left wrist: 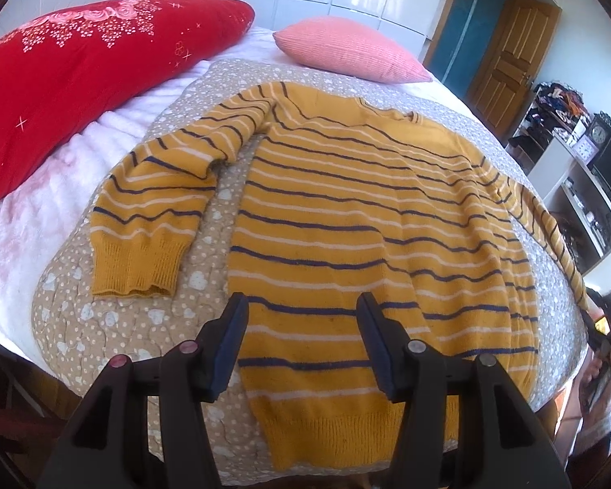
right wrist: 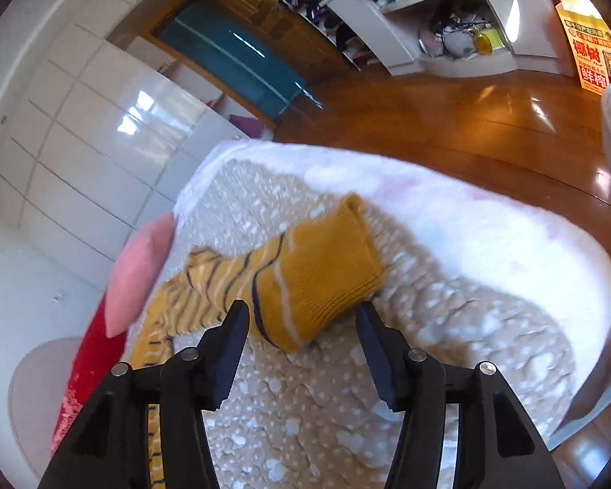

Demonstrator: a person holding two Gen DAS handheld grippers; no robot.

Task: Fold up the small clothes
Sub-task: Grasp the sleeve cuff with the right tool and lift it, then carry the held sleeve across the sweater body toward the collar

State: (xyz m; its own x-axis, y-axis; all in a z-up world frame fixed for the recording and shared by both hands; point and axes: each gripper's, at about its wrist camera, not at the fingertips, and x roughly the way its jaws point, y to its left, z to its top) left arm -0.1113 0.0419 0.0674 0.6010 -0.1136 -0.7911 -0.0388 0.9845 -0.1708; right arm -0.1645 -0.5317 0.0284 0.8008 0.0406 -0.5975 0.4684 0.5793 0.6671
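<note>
Mustard-yellow knit with navy and white stripes is filling the left wrist view: the sweater (left wrist: 358, 220) is lying flat on a dotted beige quilt (left wrist: 114, 318), its body spread and one sleeve (left wrist: 150, 212) bent back on itself. The right wrist view is showing only the other sleeve's ribbed cuff (right wrist: 326, 269), blurred. The left gripper (left wrist: 301, 305) is hovering spread over the hem; the right gripper (right wrist: 301, 313) is gaping just before the cuff, pinching nothing. A red pillow (left wrist: 81, 73) and pink cushion (left wrist: 350, 49) are resting beyond, with a wooden floor (right wrist: 468, 122) beside the bed
</note>
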